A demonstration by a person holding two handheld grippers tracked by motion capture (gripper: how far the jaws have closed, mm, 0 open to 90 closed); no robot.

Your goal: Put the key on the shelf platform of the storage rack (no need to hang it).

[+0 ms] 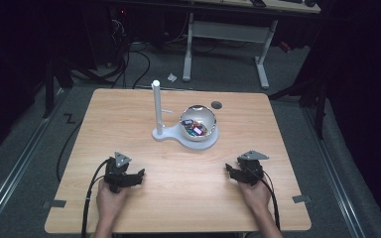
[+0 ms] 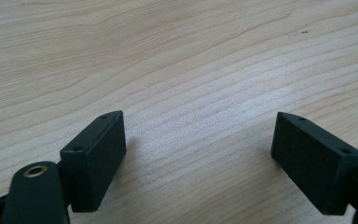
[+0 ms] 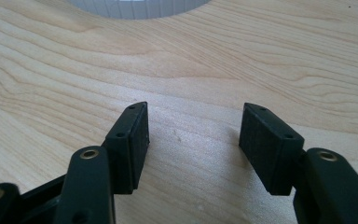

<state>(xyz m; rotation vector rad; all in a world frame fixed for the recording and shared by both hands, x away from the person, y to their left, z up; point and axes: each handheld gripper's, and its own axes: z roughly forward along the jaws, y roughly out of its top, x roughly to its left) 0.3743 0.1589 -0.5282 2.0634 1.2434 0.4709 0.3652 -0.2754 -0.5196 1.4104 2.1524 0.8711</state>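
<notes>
On table (image 1: pixel 144 106): two tools held near front edge, left tool (image 1: pixel 140 174) and right tool (image 1: pixel 228 169), jaws of both apart, nothing gripped. One metal bowl (image 1: pixel 198 115) of small coloured items on white stand (image 1: pixel 164 134), centre-rear, well apart. No readable writing.

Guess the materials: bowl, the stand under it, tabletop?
Bowl: looks like polished metal, going by its mirror-like shine. Stand with its upright post: matte white, probably plastic, though painted metal is possible. Tabletop: light wood or wood-look laminate, with a visible grain pattern and satin finish.
</notes>
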